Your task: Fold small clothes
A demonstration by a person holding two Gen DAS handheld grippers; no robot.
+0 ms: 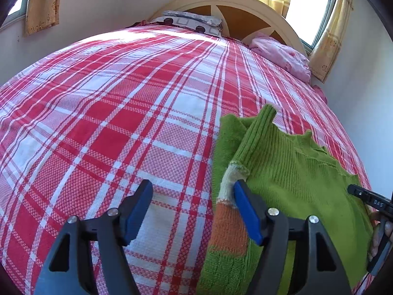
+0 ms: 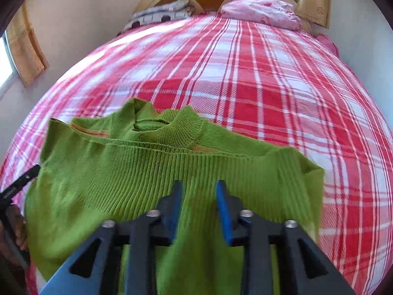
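Observation:
A small green knit sweater (image 1: pixel 289 172) with an orange and white striped sleeve (image 1: pixel 228 221) lies on the red plaid bed (image 1: pixel 122 123). My left gripper (image 1: pixel 194 191) is open and empty; its right finger sits over the striped sleeve at the sweater's left edge. In the right wrist view the sweater (image 2: pixel 122 172) lies back side up, collar (image 2: pixel 169 127) toward the headboard. My right gripper (image 2: pixel 199 191) is open above the sweater's ribbed middle, holding nothing. The right gripper's body shows at the far right of the left view (image 1: pixel 373 201).
A grey patterned pillow (image 1: pixel 194 22) and a pink bundled blanket (image 1: pixel 282 56) lie at the headboard (image 1: pixel 245 2). Walls run close along both sides of the bed. Curtained windows (image 1: pixel 312 7) are behind the headboard.

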